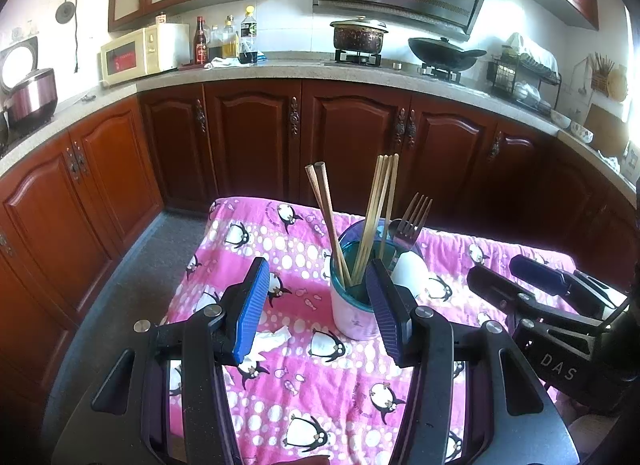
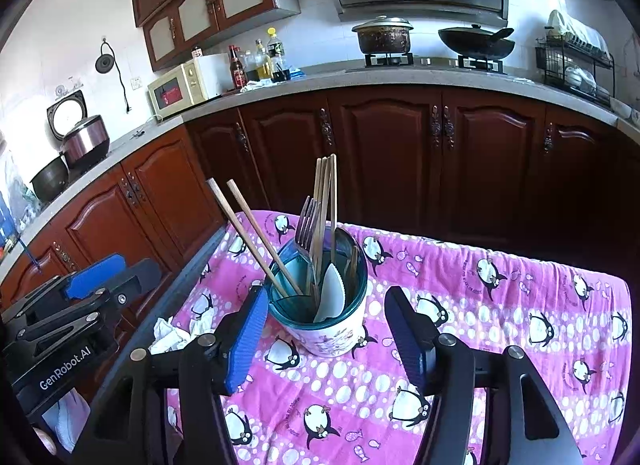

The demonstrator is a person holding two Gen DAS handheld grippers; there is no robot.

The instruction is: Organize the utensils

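Note:
A white utensil holder with a teal rim (image 1: 352,313) (image 2: 334,335) stands on the pink penguin cloth (image 1: 320,385) (image 2: 500,345). It holds two dark chopsticks (image 1: 326,217) (image 2: 256,237), several light chopsticks (image 1: 378,213) (image 2: 325,201), a fork (image 1: 412,221) (image 2: 307,227) and a white spoon (image 1: 408,269) (image 2: 332,293). My left gripper (image 1: 318,277) is open and empty, just in front of the holder. My right gripper (image 2: 326,305) is open and empty, with the holder between its fingers' line of sight. Each gripper shows in the other's view, the right one (image 1: 532,285) and the left one (image 2: 104,277).
A crumpled white tissue (image 1: 272,339) (image 2: 172,331) lies on the cloth's left part. Dark wood cabinets (image 1: 352,141) run behind the table. The counter carries a microwave (image 1: 136,53), bottles (image 1: 224,43), a pot (image 1: 360,35), a wok (image 1: 444,53) and a dish rack (image 1: 524,81).

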